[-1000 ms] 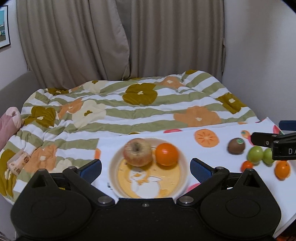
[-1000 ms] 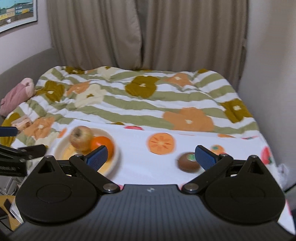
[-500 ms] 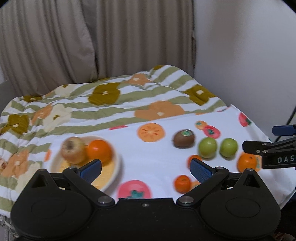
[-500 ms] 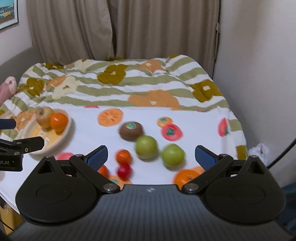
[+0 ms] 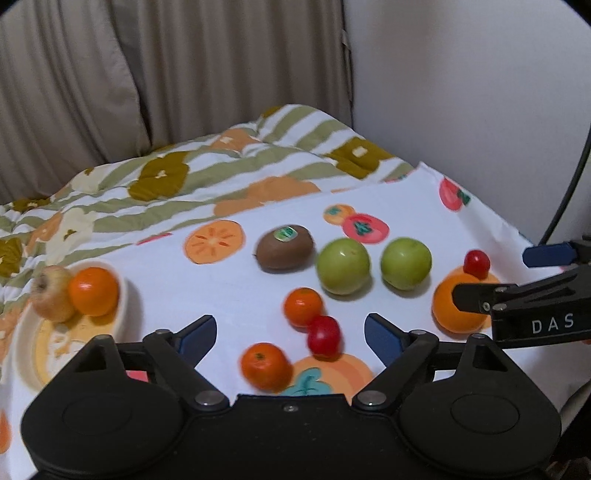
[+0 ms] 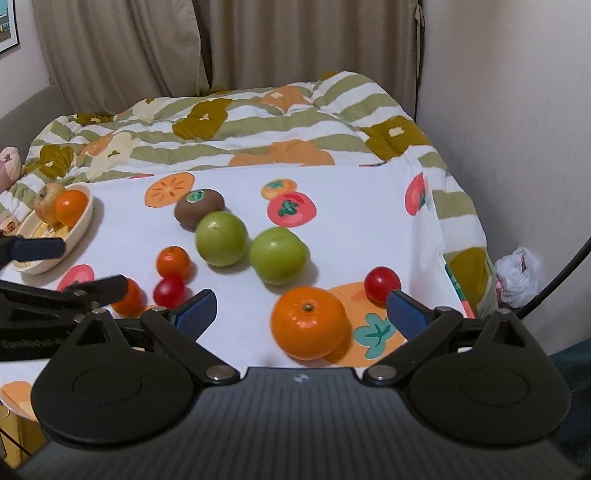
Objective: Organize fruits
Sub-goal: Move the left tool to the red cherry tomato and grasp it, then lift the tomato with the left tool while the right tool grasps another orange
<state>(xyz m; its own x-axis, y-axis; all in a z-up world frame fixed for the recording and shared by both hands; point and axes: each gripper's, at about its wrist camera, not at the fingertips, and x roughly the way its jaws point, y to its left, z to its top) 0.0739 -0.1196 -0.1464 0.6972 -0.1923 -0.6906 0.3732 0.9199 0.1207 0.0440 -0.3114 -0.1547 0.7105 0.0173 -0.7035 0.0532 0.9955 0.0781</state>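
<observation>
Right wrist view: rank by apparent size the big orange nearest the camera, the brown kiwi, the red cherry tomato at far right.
1. Big orange, though nearness to the camera inflates it.
2. Brown kiwi with green sticker.
3. Red cherry tomato, clearly smallest.

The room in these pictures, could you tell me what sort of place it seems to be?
Most likely a bedroom at home: a bed under a flowered, striped quilt, closed beige curtains behind it, and a framed picture on the wall. The fruit lies on a fruit-print cloth spread at the near end of the bed.
</observation>
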